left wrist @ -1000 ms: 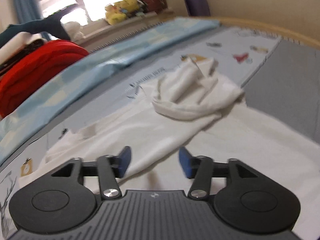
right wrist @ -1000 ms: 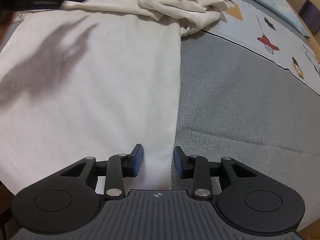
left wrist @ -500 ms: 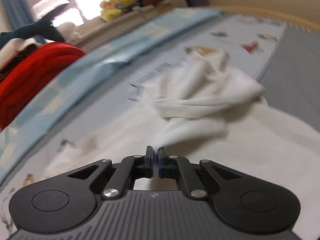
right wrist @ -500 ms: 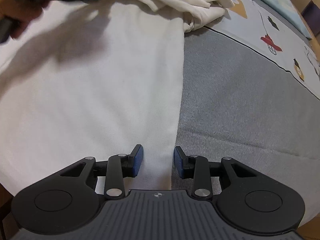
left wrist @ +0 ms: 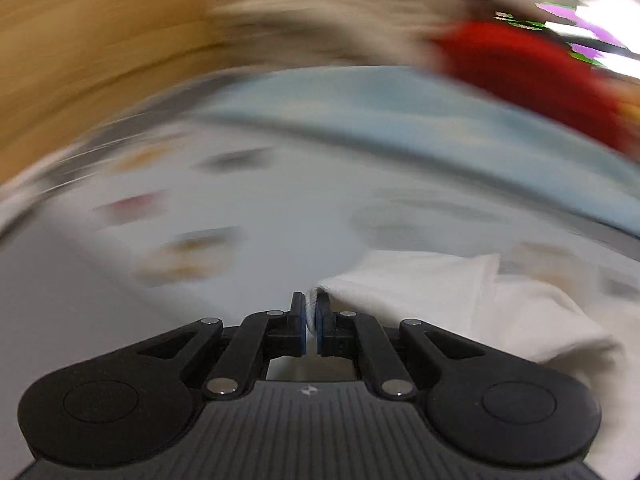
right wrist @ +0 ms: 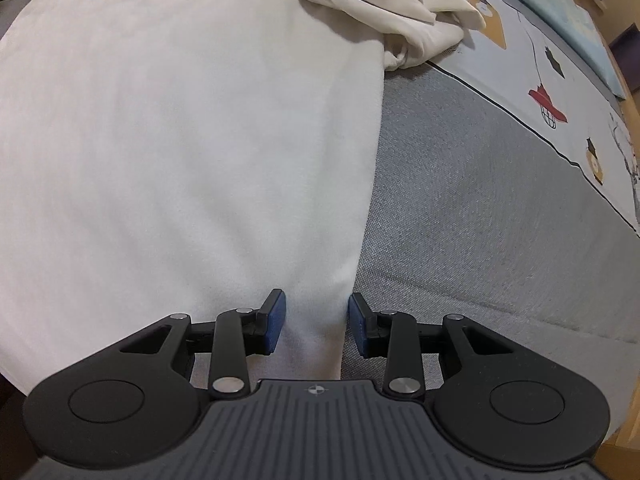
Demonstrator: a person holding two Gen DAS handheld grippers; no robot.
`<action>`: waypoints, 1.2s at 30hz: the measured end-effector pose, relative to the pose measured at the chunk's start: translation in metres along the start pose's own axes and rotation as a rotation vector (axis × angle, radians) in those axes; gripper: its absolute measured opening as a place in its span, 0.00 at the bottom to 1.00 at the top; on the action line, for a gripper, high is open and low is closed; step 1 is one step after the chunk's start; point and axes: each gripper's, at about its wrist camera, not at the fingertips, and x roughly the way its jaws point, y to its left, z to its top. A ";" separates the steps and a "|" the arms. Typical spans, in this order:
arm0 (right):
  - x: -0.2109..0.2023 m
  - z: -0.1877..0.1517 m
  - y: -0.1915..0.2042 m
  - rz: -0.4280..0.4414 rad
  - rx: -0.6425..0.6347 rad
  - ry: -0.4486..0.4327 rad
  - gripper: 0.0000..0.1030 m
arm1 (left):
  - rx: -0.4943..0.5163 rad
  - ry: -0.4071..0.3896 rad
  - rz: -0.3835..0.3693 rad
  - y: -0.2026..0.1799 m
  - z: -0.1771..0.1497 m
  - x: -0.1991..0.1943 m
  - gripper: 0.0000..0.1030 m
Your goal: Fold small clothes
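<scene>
Left gripper (left wrist: 311, 326) is pinched tight on a bit of the white cotton garment (right wrist: 180, 140), which lies mostly flat on the grey printed bedcover (right wrist: 500, 200). Right gripper (right wrist: 314, 326) sits part open astride its side edge, gripping nothing. Folding barely begun: top still bunched, no finished fold visible.

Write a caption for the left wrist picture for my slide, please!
Left tool pinches an edge of the white cloth over a blurry printed sheet.
</scene>
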 end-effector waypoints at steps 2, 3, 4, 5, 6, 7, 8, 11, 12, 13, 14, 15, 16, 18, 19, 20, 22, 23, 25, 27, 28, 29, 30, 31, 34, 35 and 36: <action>0.000 0.000 0.004 -0.014 -0.012 0.004 0.36 | -0.154 0.027 0.106 0.065 -0.001 0.011 0.27; 0.000 0.001 0.007 -0.023 -0.024 0.005 0.36 | -0.238 0.039 0.112 0.090 -0.002 0.013 0.27; 0.000 0.001 0.008 -0.031 -0.033 0.005 0.36 | -0.299 0.041 0.097 0.107 -0.002 0.012 0.27; 0.000 0.001 0.009 -0.037 -0.039 0.007 0.36 | -0.342 0.031 0.075 0.118 -0.001 0.010 0.27; 0.000 0.001 0.010 -0.042 -0.043 0.009 0.36 | -0.382 0.022 0.036 0.125 0.001 0.007 0.27; 0.000 0.001 0.010 -0.044 -0.044 0.011 0.36 | -0.418 0.021 -0.011 0.129 0.003 0.006 0.27; 0.000 0.001 0.010 -0.047 -0.044 0.014 0.36 | -0.467 0.024 -0.073 0.131 0.005 0.006 0.27; 0.001 0.003 0.012 -0.063 -0.045 0.025 0.36 | -0.536 0.063 -0.228 0.121 0.003 0.011 0.27; 0.001 0.003 0.014 -0.071 -0.049 0.028 0.36 | -0.533 0.090 -0.261 0.112 0.005 0.019 0.27; 0.001 0.004 0.014 -0.077 -0.053 0.029 0.36 | -0.525 0.123 -0.283 0.108 0.003 0.026 0.27; 0.002 0.004 0.016 -0.085 -0.055 0.031 0.36 | -0.511 0.163 -0.280 0.105 -0.003 0.034 0.27; 0.002 0.005 0.016 -0.091 -0.055 0.031 0.36 | -0.492 0.206 -0.238 0.104 -0.009 0.042 0.27; 0.001 0.005 0.018 -0.095 -0.055 0.033 0.36 | -0.459 0.263 -0.160 0.102 -0.015 0.050 0.23; -0.001 0.007 0.019 -0.102 -0.050 0.033 0.36 | -0.405 0.245 -0.111 0.100 -0.016 0.047 0.07; -0.002 0.008 0.018 -0.104 -0.040 0.025 0.36 | -0.371 0.247 -0.095 0.094 -0.011 0.043 0.09; -0.006 0.012 0.016 -0.110 -0.017 0.000 0.36 | -0.339 0.240 -0.078 0.088 -0.006 0.037 0.15; -0.019 0.023 0.011 -0.113 0.043 -0.086 0.36 | -0.282 0.201 -0.072 0.075 0.001 0.026 0.20; -0.027 0.029 0.007 -0.108 0.081 -0.144 0.35 | -0.247 0.191 -0.068 0.065 0.005 0.020 0.20; -0.045 0.044 0.000 -0.087 0.168 -0.280 0.34 | -0.195 0.178 -0.073 0.045 0.011 0.008 0.20; -0.058 0.059 -0.004 -0.055 0.235 -0.396 0.23 | -0.166 0.166 -0.105 0.026 0.019 -0.007 0.20; -0.061 0.068 -0.005 -0.044 0.253 -0.443 0.17 | -0.148 0.154 -0.127 0.013 0.024 -0.017 0.20; -0.062 0.078 -0.004 -0.039 0.265 -0.485 0.17 | -0.126 0.134 -0.159 -0.001 0.027 -0.029 0.20; -0.062 0.087 -0.002 -0.037 0.273 -0.512 0.17 | -0.111 0.117 -0.193 -0.015 0.031 -0.044 0.23; -0.060 0.096 -0.003 -0.034 0.283 -0.527 0.17 | -0.115 0.111 -0.218 -0.025 0.033 -0.056 0.24; -0.048 0.125 -0.007 0.038 0.343 -0.544 0.19 | -0.141 0.125 -0.299 -0.061 0.041 -0.100 0.24; -0.045 0.134 -0.010 0.057 0.367 -0.548 0.20 | -0.126 0.122 -0.339 -0.077 0.041 -0.117 0.24; -0.041 0.144 -0.013 0.073 0.394 -0.555 0.21 | -0.108 0.118 -0.390 -0.092 0.039 -0.133 0.28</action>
